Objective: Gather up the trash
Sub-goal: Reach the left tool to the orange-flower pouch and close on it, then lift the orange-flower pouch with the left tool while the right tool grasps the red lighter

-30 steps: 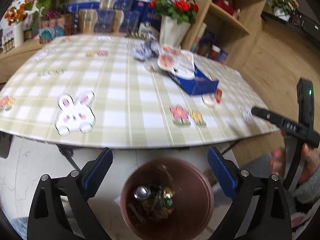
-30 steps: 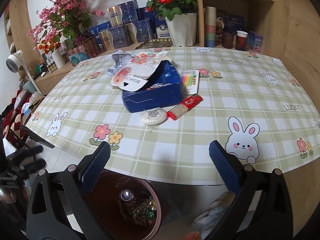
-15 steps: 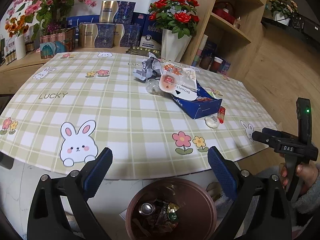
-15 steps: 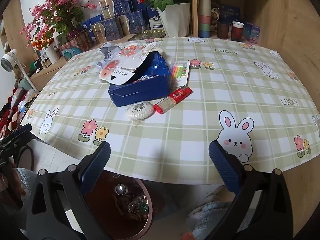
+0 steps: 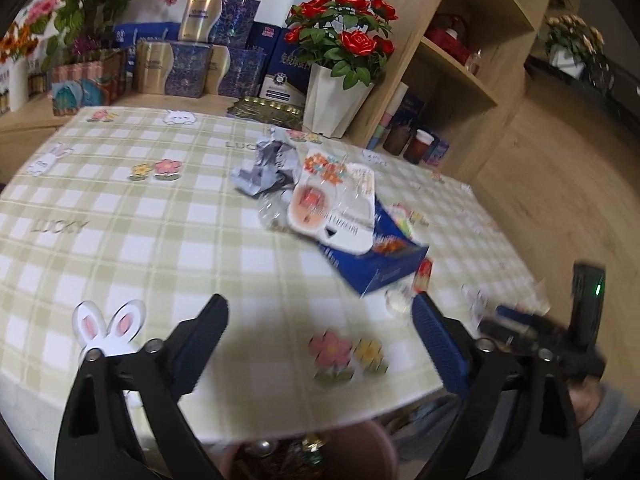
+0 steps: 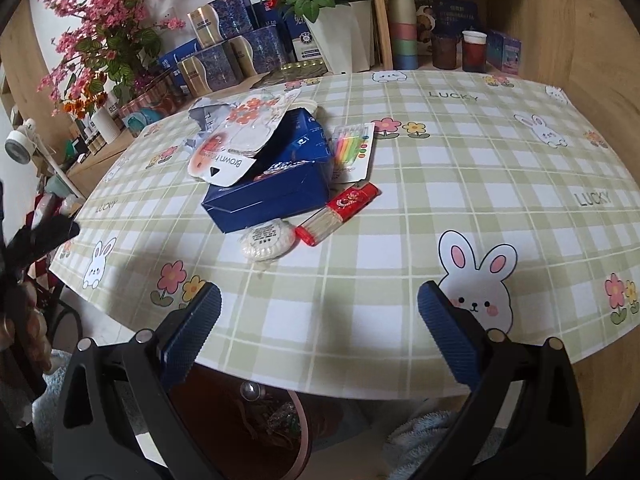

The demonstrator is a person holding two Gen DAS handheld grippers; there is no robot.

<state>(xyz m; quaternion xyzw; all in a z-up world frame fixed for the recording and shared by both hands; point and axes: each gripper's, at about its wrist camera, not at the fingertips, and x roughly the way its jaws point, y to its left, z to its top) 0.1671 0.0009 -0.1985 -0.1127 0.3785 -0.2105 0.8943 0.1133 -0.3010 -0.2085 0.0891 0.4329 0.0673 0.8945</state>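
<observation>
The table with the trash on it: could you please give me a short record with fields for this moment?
surface: table with a checked cloth
trash pile: blue box, white pouch lying on it, crumpled paper behind
loose pieces: round white packet and red packet, in front of the box
bin: brown bin on the floor below the table edge, partly filled
left gripper: open, empty
right gripper: open, empty

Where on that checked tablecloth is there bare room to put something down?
Bare cloth lies around the big rabbit print at the near edge, right of the red packet. The far left side by the flower print is bare too. It is crowded mid-table: blue box, crumpled paper, white round packet.
</observation>
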